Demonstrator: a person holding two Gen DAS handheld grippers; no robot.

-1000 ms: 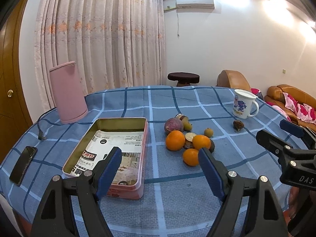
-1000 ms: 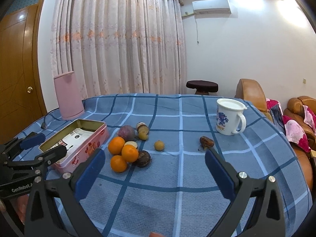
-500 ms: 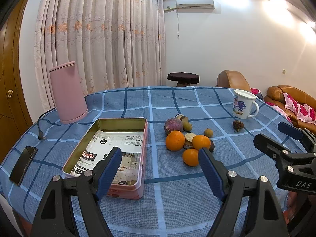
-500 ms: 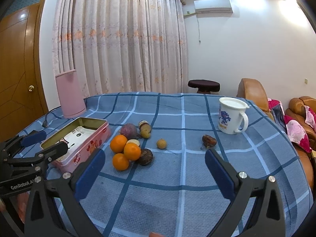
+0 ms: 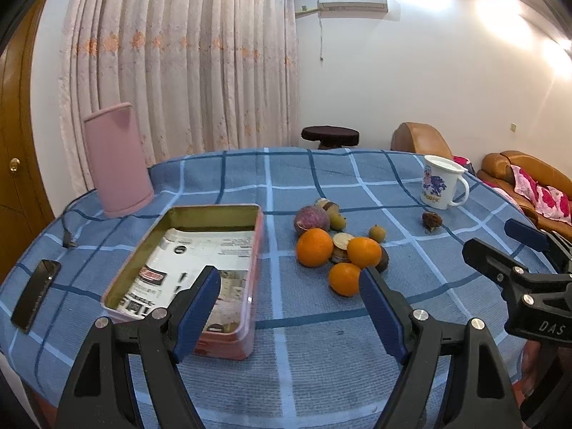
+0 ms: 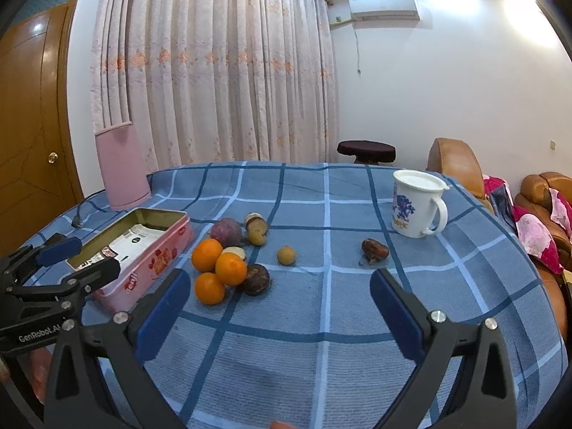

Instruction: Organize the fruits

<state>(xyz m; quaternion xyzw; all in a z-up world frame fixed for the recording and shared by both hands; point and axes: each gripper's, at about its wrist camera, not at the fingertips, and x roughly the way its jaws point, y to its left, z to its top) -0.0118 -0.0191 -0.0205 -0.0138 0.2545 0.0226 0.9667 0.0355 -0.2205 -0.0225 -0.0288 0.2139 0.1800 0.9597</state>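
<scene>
While both claws hang spread wide and empty above the near edge of the tabletop (image 5: pixel 304 375), no fruit has been gripped yet. Ahead of the left claw (image 5: pixel 289 307) and slightly to its right sits the cluster: three oranges (image 5: pixel 314 247) packed against a purple round fruit (image 5: pixel 311 217), a dark brown one and some small yellowish pieces. The open pink tin (image 5: pixel 186 268), lined with printed paper, lies ahead of its left finger and probably serves as the destination. From the right claw (image 6: pixel 279 316), the same cluster (image 6: pixel 230 268) lies ahead and left, a small yellow fruit (image 6: pixel 286 255) straight ahead, and a shrivelled brown fruit (image 6: pixel 374 250) ahead and right, near the white mug (image 6: pixel 416 209).

Because the oranges touch one another, closing on one could nudge its neighbours and send them rolling over the checked cloth. Both claws aiming at the cluster together risk colliding.
</scene>
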